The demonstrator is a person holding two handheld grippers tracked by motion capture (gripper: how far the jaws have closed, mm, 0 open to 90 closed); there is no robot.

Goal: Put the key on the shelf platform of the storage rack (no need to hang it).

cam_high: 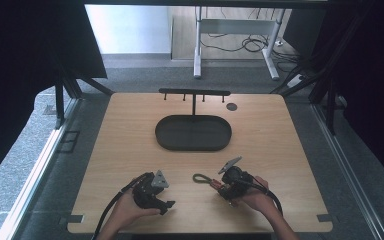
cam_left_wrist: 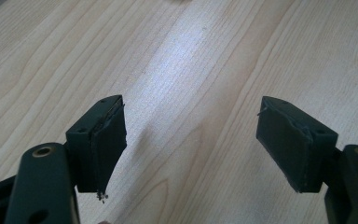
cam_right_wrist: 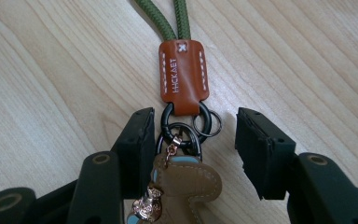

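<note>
Keychain [cam_right_wrist: 182,79] lies between the right hand-held gripper's [cam_right_wrist: 191,149] seemingly parted jaws.

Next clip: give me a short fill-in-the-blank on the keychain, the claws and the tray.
1. The keychain's cord is ____ in colour.
2. The left claw is open over bare ____.
3. The keychain lies on the table between the jaws of the ____ claw.
4. The oval tray is ____ in colour.

Missing words: green; table; right; black
</note>
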